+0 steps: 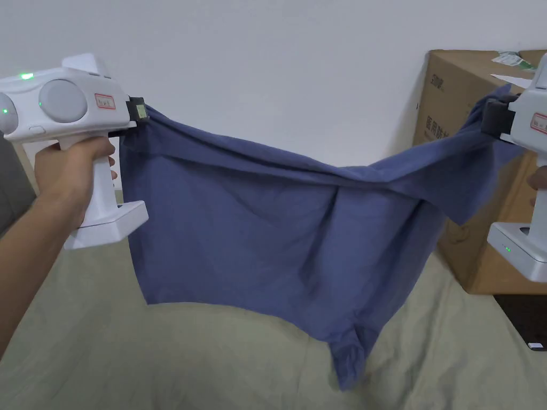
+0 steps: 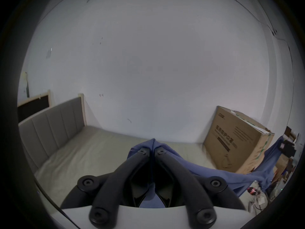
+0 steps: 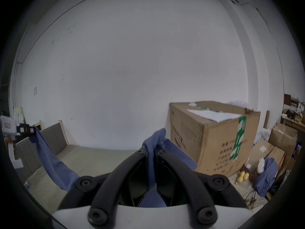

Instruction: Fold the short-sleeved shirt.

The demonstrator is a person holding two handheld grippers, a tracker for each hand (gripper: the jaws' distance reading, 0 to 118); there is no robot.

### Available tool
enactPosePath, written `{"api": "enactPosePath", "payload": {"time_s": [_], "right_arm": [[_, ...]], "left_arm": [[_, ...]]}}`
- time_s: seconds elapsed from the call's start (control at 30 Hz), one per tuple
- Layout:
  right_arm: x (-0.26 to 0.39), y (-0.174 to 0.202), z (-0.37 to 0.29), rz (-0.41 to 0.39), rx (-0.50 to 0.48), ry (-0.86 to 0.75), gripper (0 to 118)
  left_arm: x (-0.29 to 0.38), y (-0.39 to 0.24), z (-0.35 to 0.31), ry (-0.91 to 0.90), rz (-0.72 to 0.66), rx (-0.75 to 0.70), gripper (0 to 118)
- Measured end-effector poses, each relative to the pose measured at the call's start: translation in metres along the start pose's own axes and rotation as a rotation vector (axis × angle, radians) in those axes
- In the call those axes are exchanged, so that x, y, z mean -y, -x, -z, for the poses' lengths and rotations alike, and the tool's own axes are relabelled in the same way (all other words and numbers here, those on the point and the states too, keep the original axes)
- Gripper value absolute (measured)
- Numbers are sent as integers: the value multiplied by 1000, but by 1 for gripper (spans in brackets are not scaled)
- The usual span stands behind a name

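Head view: I see the blue shirt (image 1: 256,235) hanging in the air above the bed sheet (image 1: 160,352), stretched between the left gripper (image 1: 140,111) and the right gripper (image 1: 489,121); its top edge sags in the middle and one sleeve dangles lowest. The left hand (image 1: 67,171) shows whole; the right gripper's body is cut off at the frame edge.

Left gripper view: both jaws closed together on a fold of cloth. It adds a grey headboard (image 2: 49,125).

Right gripper view: jaws nearly together, clamping a bunched fold. It adds clutter beside the cardboard box (image 3: 211,138), including another blue garment (image 3: 265,174) and yellow round items, too small to identify. The box is taped shut with papers on top.
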State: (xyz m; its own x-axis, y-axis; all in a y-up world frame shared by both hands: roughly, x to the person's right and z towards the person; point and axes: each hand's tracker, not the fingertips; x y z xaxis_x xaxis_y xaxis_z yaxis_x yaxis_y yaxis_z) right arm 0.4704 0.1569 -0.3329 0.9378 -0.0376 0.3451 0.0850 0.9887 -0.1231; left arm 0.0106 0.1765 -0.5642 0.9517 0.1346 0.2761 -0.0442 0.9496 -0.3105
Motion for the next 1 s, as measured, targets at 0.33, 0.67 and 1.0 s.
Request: {"api": "enactPosePath", "payload": {"time_s": [0.33,0.67,1.0], "right_arm": [[-53,36,38,-98,23,-126,4],[-4,52,71,-139,56,-91,4],[126,52,77,-113,67,111,4]], "left_arm": [[-36,5,41,-47,47,-71,2],[10,9,92,2,83,-114,2],[139,28,108,186,98,-111,2]]}}
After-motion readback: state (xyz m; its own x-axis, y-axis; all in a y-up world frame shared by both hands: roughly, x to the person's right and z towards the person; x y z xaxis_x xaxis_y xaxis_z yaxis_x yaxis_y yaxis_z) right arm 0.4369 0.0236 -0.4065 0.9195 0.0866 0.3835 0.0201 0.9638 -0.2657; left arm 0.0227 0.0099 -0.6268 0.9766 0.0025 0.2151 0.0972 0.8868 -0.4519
